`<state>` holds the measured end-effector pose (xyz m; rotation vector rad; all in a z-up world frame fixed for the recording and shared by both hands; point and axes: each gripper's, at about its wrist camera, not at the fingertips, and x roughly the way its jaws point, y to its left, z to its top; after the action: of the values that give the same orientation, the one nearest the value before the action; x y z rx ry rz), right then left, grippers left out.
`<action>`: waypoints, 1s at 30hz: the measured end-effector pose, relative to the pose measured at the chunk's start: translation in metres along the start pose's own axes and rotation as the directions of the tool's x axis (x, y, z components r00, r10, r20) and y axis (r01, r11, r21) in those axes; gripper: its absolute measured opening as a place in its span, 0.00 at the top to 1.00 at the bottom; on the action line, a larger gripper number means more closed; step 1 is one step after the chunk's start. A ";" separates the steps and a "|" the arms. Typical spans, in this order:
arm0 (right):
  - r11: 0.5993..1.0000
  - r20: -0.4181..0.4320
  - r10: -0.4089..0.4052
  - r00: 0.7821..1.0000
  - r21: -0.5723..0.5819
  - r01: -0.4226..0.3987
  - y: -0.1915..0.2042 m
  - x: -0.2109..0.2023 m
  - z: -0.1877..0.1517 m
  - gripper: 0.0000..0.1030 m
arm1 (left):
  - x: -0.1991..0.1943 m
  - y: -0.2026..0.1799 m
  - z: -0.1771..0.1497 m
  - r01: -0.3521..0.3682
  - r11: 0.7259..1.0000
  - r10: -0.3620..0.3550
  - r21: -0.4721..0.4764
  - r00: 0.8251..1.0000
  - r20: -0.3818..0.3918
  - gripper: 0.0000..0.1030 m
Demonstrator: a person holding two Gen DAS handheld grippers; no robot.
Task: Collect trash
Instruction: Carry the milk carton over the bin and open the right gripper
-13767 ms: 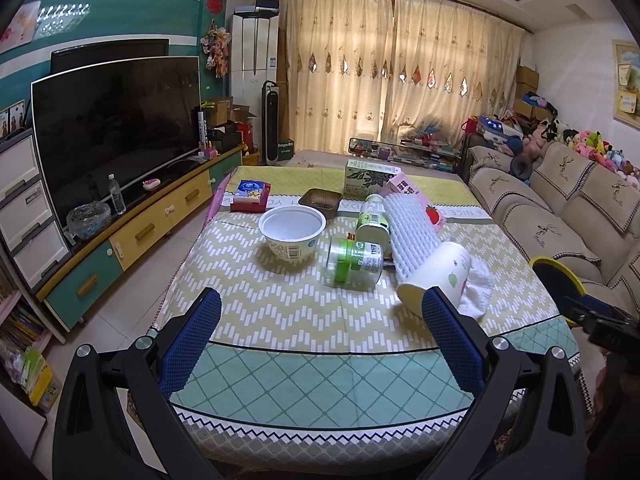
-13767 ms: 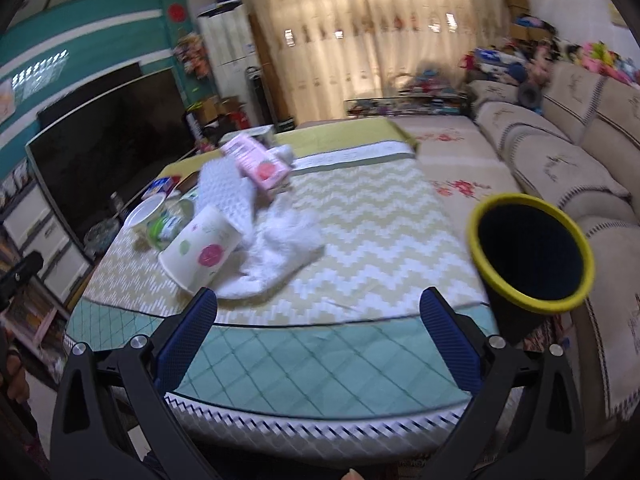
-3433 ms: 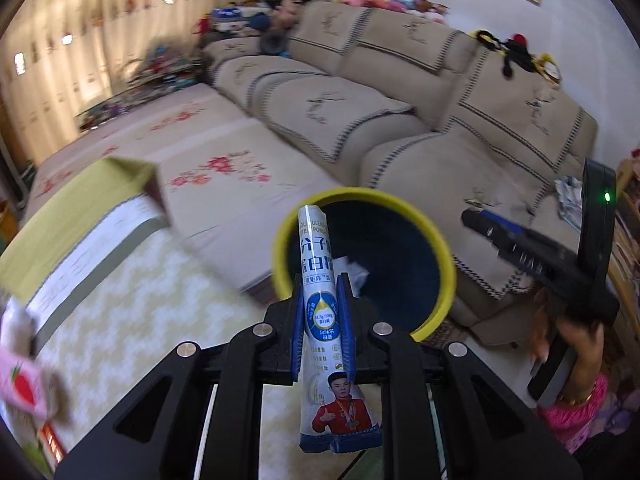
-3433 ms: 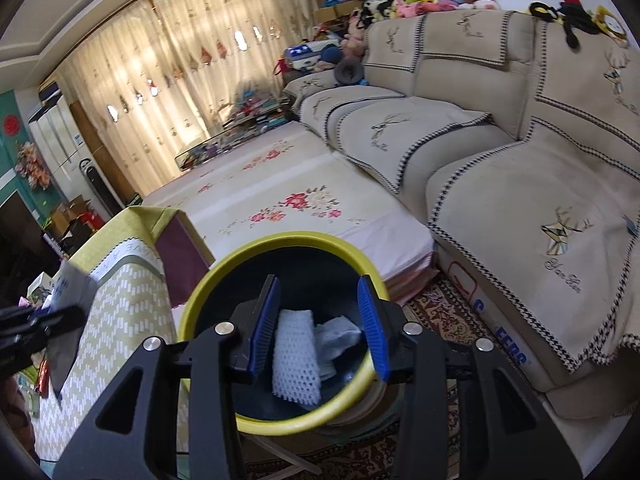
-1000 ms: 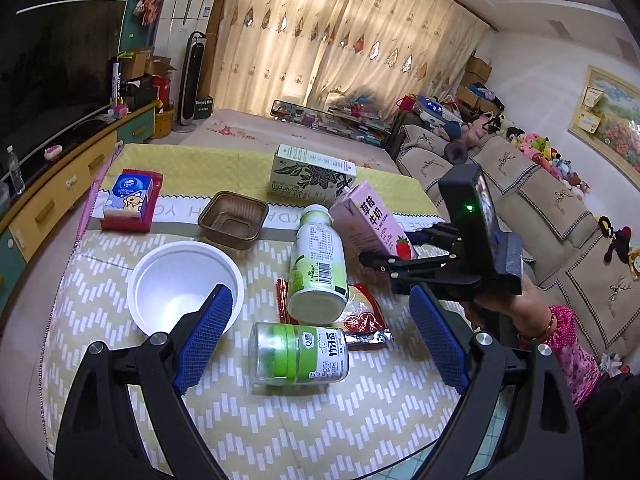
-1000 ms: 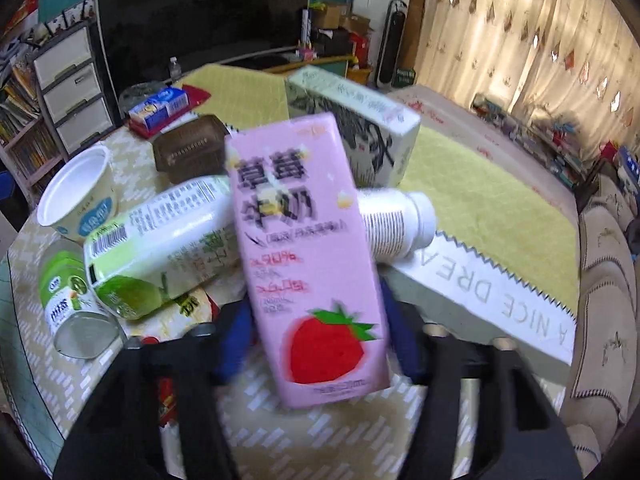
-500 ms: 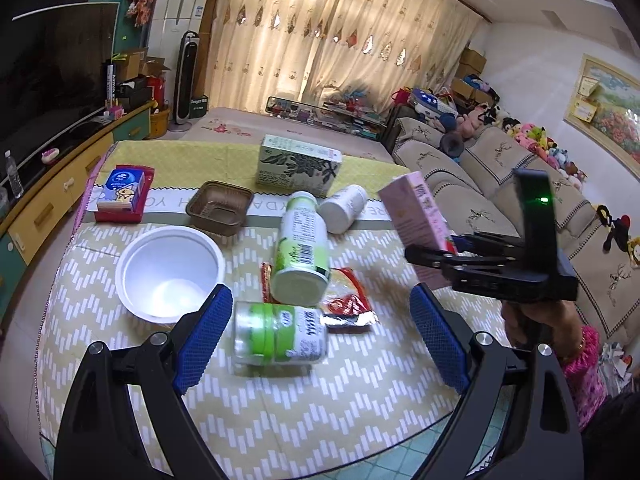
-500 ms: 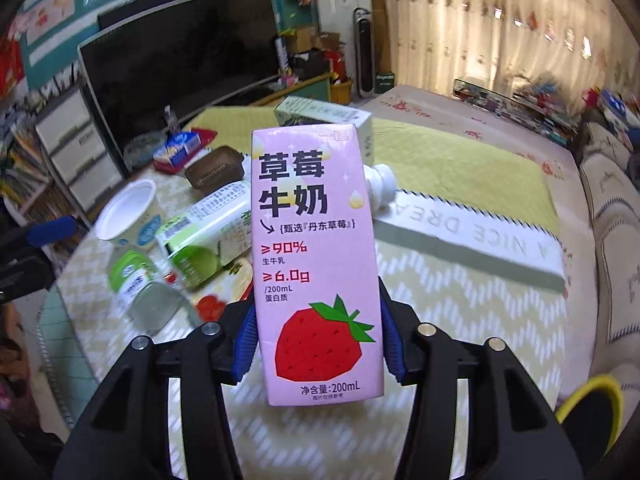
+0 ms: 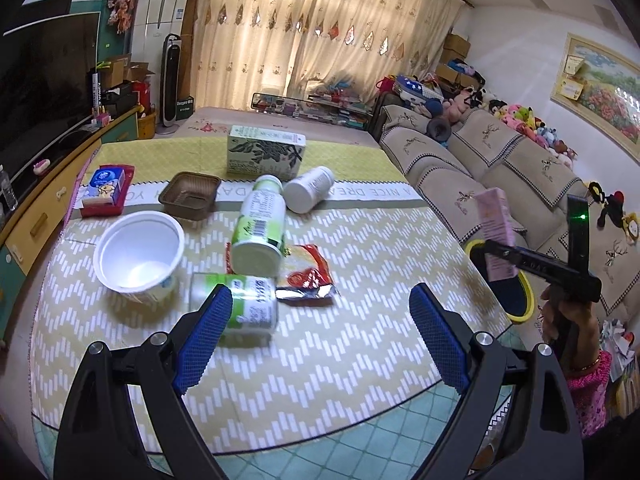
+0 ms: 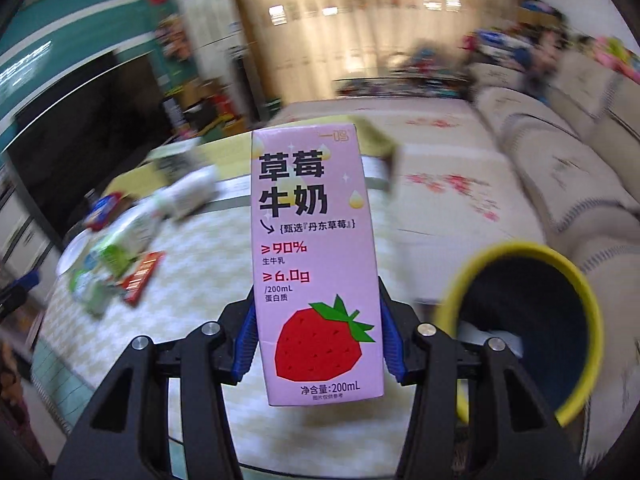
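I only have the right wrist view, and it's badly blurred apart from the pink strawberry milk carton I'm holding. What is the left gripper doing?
Observer: The left gripper is open and holds nothing, above the near part of the zigzag-patterned tablecloth.
Operator: What trash is nearest to it?
Observer: A green-and-white can lying on its side, right by its left finger, with a red foil wrapper beside it.
Operator: Is my carton over the bin yet?
Observer: From the left wrist view, the pink strawberry milk carton in the right gripper is past the table edge, in front of the yellow-rimmed dark bin.
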<state>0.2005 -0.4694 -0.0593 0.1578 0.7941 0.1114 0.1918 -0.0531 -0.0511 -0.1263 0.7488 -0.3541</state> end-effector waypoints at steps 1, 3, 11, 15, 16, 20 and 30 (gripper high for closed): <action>0.999 0.007 -0.029 1.000 0.018 0.028 -0.010 -0.002 -0.003 0.53 | 0.001 -0.002 -0.001 0.000 1.000 0.000 0.000 1.000 -0.004 0.14; 0.993 0.011 -0.103 0.995 0.068 0.102 -0.038 -0.006 -0.009 0.53 | 0.003 -0.007 -0.004 -0.002 1.000 0.002 0.002 1.000 -0.016 0.14; 0.945 -0.063 -0.256 0.965 0.196 0.263 -0.115 0.011 -0.031 0.52 | 0.011 -0.021 -0.007 -0.007 1.000 0.008 0.024 0.999 -0.038 0.14; 0.930 -0.098 -0.282 0.955 0.216 0.296 -0.133 0.024 -0.042 0.52 | 0.017 -0.028 -0.006 -0.006 0.999 0.008 0.032 0.999 -0.050 0.14; 0.928 -0.105 -0.285 0.953 0.219 0.302 -0.137 0.028 -0.043 0.52 | 0.018 -0.028 -0.006 -0.006 0.999 0.008 0.034 0.999 -0.053 0.14; 0.922 -0.129 -0.293 0.947 0.223 0.316 -0.149 0.041 -0.050 0.39 | 0.024 -0.031 -0.006 -0.015 0.999 0.017 0.040 0.998 -0.066 0.14; 0.914 -0.115 -0.278 0.954 0.273 0.299 -0.148 0.036 -0.061 0.32 | 0.022 -0.012 -0.006 -0.102 0.995 0.103 0.009 0.993 -0.052 0.14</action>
<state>0.1882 -0.6031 -0.1534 0.3107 0.8974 -0.2827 0.1991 -0.0720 -0.0669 -0.0725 0.8031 -0.2626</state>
